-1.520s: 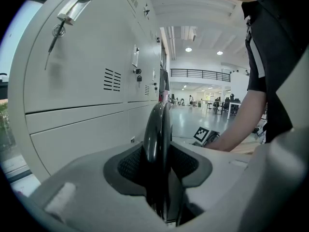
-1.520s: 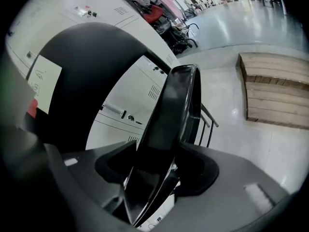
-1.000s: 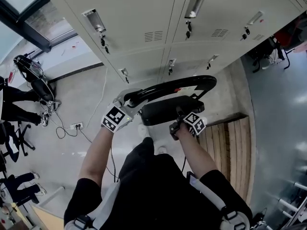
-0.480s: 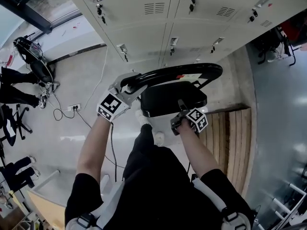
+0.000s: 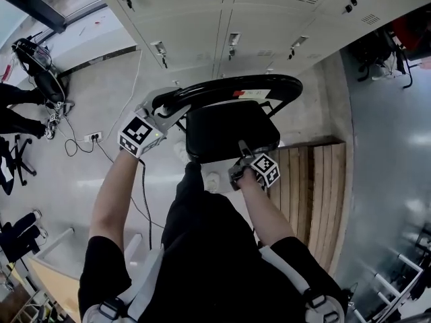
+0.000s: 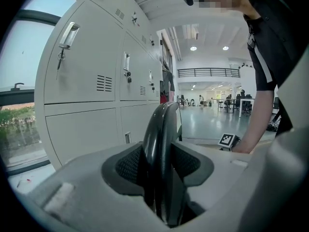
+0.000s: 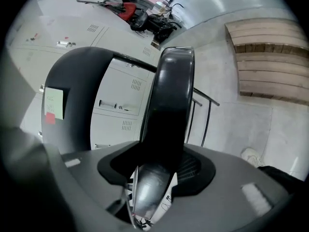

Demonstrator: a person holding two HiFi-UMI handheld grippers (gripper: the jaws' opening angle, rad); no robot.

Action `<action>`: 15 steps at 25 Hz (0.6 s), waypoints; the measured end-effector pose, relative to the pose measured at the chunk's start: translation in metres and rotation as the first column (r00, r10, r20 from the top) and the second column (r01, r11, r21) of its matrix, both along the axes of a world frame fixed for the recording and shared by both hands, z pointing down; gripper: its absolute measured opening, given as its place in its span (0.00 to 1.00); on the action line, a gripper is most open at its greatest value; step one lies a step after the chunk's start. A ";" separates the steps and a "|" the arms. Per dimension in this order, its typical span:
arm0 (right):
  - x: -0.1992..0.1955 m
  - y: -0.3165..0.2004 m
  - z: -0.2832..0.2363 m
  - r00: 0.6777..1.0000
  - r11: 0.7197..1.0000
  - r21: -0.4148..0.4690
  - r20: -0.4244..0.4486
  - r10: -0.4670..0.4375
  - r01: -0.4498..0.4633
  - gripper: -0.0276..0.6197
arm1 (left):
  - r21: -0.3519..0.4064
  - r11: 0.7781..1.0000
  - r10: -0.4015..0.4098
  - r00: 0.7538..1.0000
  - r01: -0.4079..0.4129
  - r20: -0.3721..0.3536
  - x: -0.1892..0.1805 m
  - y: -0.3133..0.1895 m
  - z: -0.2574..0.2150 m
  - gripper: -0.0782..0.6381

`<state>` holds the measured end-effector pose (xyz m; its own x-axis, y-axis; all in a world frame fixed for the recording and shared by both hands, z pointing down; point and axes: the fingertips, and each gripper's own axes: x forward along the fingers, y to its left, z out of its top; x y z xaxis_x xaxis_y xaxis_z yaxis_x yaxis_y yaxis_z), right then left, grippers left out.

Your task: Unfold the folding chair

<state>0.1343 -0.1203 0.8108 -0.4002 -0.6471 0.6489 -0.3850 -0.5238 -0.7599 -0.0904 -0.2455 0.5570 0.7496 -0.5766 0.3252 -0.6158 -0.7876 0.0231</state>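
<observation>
Grey lockers [image 5: 202,19] fill 12 o'clock. Jaws opening, the left tool [image 5: 165,108] clasps the chair backrest [image 5: 209,89]; the right tool [image 5: 244,152] pinches the chair seat [image 5: 225,130], seemingly half-lowered, so flattening remains.

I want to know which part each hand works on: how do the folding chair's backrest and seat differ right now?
The backrest is a narrow curved band with a pale label; the seat is a broad plain pad. The backrest sits between the opening jaws of the left hand-held gripper; the right hand-held gripper clamps the seat's near edge. Both are black.
</observation>
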 end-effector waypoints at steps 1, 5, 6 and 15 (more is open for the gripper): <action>0.000 0.007 0.005 1.000 1.000 -0.012 0.013 0.000 0.000 0.36 | -0.004 1.000 -0.005 1.000 0.005 0.002 -0.001 0.002 0.002 0.36; 0.012 0.034 0.022 0.999 0.999 -0.051 0.034 -0.011 0.013 0.38 | -0.020 1.000 -0.011 1.000 0.011 0.002 0.003 0.006 0.009 0.36; 0.014 0.038 0.024 0.999 0.999 -0.049 0.032 -0.011 0.012 0.38 | -0.020 1.000 -0.010 1.000 0.010 0.001 0.004 0.007 0.010 0.36; 0.025 0.068 0.047 0.999 0.998 -0.062 0.031 -0.010 0.012 0.40 | -0.011 1.000 -0.013 1.000 0.013 -0.015 0.008 0.016 0.018 0.36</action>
<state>0.1595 -0.0522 0.8577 -0.4277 -0.6011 0.6751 -0.3678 -0.5665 -0.7374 -0.0828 -0.2294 0.5754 0.7466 -0.5831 0.3203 -0.6257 -0.7790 0.0404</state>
